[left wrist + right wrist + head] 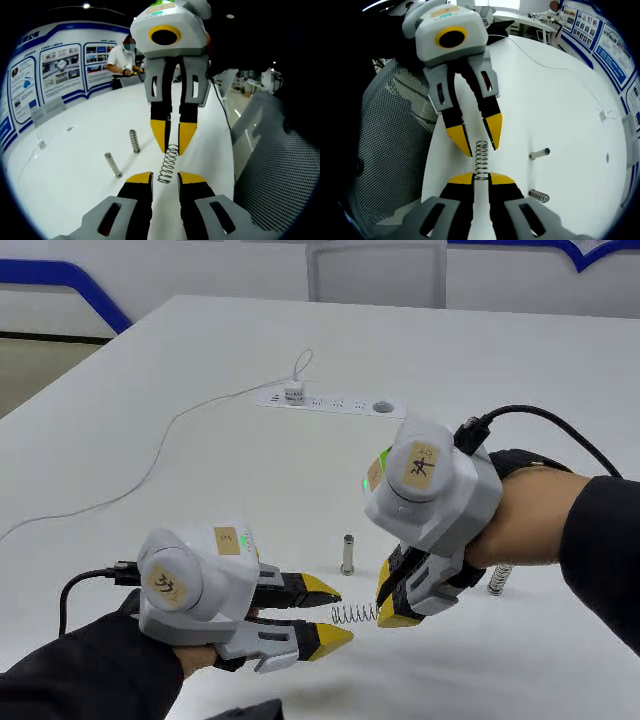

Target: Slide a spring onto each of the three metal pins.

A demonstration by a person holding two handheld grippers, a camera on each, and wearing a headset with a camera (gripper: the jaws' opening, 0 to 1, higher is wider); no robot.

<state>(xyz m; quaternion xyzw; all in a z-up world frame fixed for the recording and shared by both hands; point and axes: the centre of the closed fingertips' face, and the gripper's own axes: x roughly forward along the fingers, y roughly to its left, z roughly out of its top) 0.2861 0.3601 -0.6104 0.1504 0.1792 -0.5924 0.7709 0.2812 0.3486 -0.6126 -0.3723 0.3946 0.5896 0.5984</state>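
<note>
Bare white table point(200, 390) open on every side. Between left gripper point(338, 615) and right gripper point(388, 612), blocked by the spring point(353, 614); just behind, an upright bare pin point(347, 553); farther right, a sprung pin point(499, 578); power strip point(330, 402) well back

Looks like an exhibition hall or lab: blue-trimmed display boards point(55, 65) along one side, a broad white tabletop point(450, 350) carrying a power strip point(330, 402), a person point(119, 62) in the background.
</note>
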